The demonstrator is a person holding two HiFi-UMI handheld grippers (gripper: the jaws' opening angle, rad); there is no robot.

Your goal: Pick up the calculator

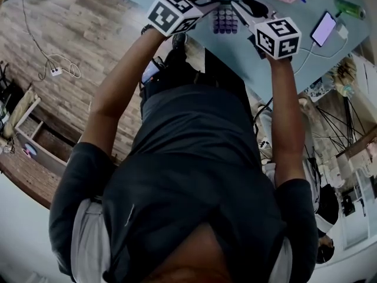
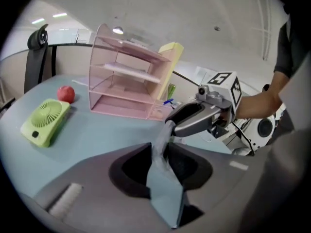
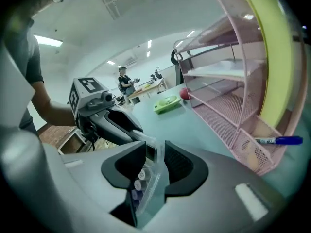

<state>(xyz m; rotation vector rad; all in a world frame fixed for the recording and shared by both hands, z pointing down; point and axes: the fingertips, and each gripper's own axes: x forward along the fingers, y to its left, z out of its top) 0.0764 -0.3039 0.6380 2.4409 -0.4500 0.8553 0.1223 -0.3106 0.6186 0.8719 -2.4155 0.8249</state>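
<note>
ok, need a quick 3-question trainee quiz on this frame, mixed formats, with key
1. Multiple choice: what are the left gripper and the right gripper both shut on?
A. the pink rack
B. the calculator
C. the phone

2. True or false: the right gripper's jaws stand wide apart with nothing between them.

3. Fill in: the small fan is ___ in colour.

Key: 1 B; 2 false; 3 green.
</note>
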